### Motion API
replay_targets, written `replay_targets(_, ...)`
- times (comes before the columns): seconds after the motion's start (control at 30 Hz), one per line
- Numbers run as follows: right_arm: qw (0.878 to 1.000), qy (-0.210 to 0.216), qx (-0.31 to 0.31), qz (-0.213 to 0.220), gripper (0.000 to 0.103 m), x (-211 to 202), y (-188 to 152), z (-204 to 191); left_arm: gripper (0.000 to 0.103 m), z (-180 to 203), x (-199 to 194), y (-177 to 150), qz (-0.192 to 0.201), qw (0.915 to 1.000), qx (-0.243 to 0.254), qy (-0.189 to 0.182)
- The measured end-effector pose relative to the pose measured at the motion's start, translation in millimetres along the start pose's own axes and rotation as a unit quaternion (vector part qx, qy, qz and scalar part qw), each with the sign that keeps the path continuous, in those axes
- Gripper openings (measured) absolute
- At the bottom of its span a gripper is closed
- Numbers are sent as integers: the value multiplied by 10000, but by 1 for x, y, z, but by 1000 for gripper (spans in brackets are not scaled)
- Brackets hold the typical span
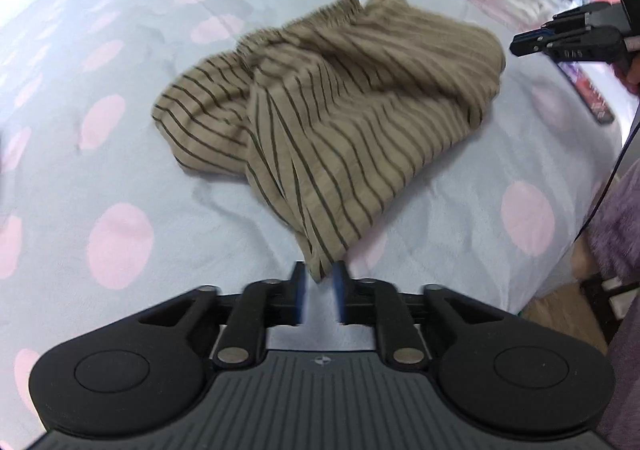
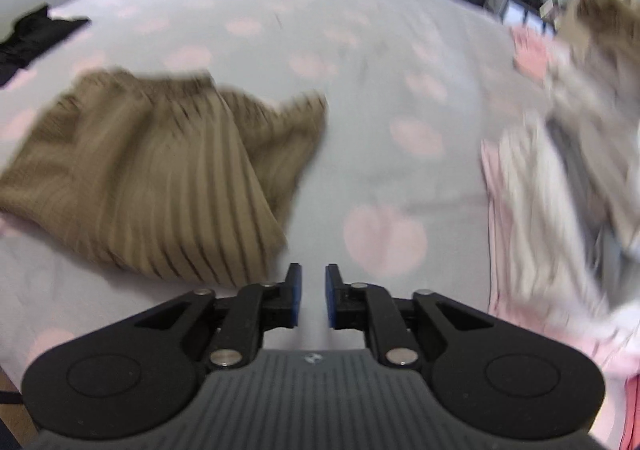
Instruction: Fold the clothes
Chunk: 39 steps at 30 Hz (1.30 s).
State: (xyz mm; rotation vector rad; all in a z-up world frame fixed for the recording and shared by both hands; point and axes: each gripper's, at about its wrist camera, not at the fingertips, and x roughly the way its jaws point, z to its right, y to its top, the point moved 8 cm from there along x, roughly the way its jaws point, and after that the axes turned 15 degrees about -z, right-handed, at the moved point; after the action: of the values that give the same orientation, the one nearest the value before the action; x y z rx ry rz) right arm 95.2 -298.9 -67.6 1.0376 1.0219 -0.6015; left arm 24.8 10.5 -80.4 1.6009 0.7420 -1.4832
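Loosely crumpled, thin-striped tan garment (image 1: 332,118) on seemingly fleecy spotted bedspread (image 1: 120,210).

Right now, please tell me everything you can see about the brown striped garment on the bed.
The brown striped garment is tan cloth with thin dark stripes and a gathered edge at its far side. It lies crumpled and unfolded on the dotted bedspread. Its near corner sits between the left gripper's slightly parted fingers. The right gripper hangs beside it, empty.
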Motion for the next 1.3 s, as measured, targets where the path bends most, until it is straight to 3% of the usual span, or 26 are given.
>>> replay_targets(0.03, 9998, 28, -55, 199, 30, -6, 8, -5, 27, -2, -6, 3, 126, 9999, -56, -37)
replay_targets(0.17, 9962, 362, -138, 783, 36, -22, 38, -19, 41, -9, -27, 24, 696, 9966, -350, -273)
replay_targets(0.23, 9945, 531, -224, 875, 39, -22, 52, -29, 42, -11, -27, 38, 879, 9945, -485, -307)
replay_targets(0.47, 9931, 788, -354, 790, 43, 10, 87, -53, 42, -9, -4, 63, 800, 9948, -607, -188)
replay_targets(0.5, 9932, 782, -364, 779, 40, 16, 90, -54, 38, -11, 0, 63, 747, 9950, -643, -186)
replay_targets(0.53, 9933, 812, -380, 731, 29, 21, 93, -56, 30, -13, 4, 63, 692, 9951, -674, -187)
replay_targets(0.57, 9933, 843, -397, 682, 15, 27, 95, -57, 11, -14, 7, 63, 626, 9956, -667, -211)
replay_targets(0.6, 9934, 887, -439, 587, 1, 33, 98, -59, 4, -16, 11, 62, 565, 9959, -659, -236)
replay_targets(0.77, 9956, 606, -228, 675, 0, 46, 116, -48, 0, -26, 12, 55, 472, 9966, -652, -204)
replay_targets(0.9, 9983, 388, 45, 439, 0, 65, 120, -32, 0, -40, 21, 48, 301, 9957, -857, -165)
replay_targets(1.0, 9982, 452, 165, 368, 1, 70, 117, -26, 0, -42, 22, 45, 307, 9951, -908, -258)
replay_targets(1.07, 9968, 628, 308, 393, 6, 63, 116, -23, 0, -42, 17, 45, 394, 9948, -884, -311)
replay_targets(1.1, 9959, 716, 379, 406, 14, 60, 115, -21, 3, -42, 14, 45, 457, 9942, -906, -350)
replay_targets(1.13, 9949, 803, 450, 418, 33, 56, 115, -19, 7, -42, 10, 45, 525, 9935, -933, -394)
replay_targets(1.2, 9924, 979, 592, 443, 47, 50, 113, -16, 39, -47, 0, 46, 773, 9890, -1119, -575)
replay_targets(1.27, 9895, 1153, 733, 468, 52, 43, 112, -12, 54, -53, -7, 47, 1041, 9822, -1373, -753)
replay_targets(1.3, 9877, 1267, 803, 452, 65, 41, 109, -11, 55, -56, -10, 48, 1165, 9781, -1513, -834)
